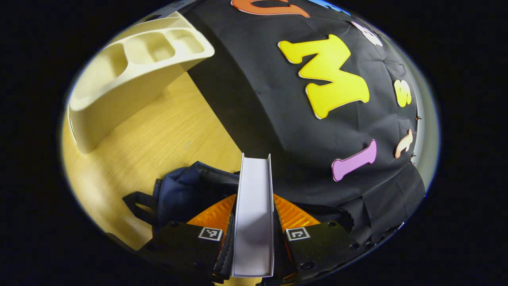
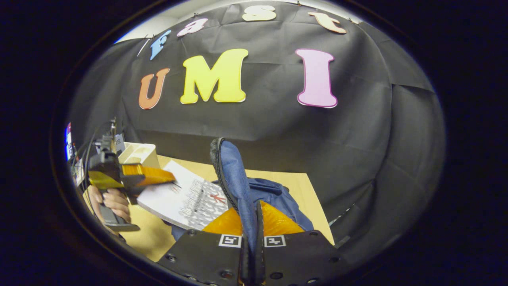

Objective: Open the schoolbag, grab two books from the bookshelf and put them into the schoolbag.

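Left tool [image 1: 254, 222] pinches a book [image 1: 254, 214] above the schoolbag [image 2: 242, 186], whose flap the right tool [image 2: 250, 238] pinches.

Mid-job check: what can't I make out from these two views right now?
- Inside of the schoolbag: right gripper view, hidden by its raised flap held in the right gripper.
- Book cover: left gripper view, seen edge-on between the left gripper fingers.
- Bookshelf contents: left gripper view, far end cut off by the edge.
- Second book: cannot tell if already packed.
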A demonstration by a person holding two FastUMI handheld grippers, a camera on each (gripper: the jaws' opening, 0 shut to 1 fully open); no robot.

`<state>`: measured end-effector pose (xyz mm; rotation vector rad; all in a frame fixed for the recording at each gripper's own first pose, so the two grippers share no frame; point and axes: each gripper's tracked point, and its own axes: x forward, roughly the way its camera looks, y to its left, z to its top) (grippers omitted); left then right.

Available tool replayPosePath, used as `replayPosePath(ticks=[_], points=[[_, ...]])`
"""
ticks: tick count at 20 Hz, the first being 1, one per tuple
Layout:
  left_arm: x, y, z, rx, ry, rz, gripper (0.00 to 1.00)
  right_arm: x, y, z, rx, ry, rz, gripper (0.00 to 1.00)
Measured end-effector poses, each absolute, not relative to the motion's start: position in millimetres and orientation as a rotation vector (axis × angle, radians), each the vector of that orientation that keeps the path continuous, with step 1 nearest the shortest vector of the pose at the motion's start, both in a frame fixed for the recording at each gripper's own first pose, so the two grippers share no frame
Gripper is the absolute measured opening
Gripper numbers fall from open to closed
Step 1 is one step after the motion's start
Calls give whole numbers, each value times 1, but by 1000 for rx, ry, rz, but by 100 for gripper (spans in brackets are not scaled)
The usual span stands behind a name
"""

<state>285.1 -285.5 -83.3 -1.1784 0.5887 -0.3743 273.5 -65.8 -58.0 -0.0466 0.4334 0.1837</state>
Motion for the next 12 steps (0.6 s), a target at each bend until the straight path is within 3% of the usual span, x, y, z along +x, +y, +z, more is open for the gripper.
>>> replayPosePath(ticks=[3, 6, 12], points=[[268, -313, -118, -1114, 657, -399, 44, 273, -58, -59, -21, 428, 192, 6], [266, -307, -133, -933, 565, -373, 44, 270, -60, -62, 9, 419, 185, 9], [263, -330, -139, -846, 508, -380, 45, 260, -57, -59, 50, 391, 182, 6]])
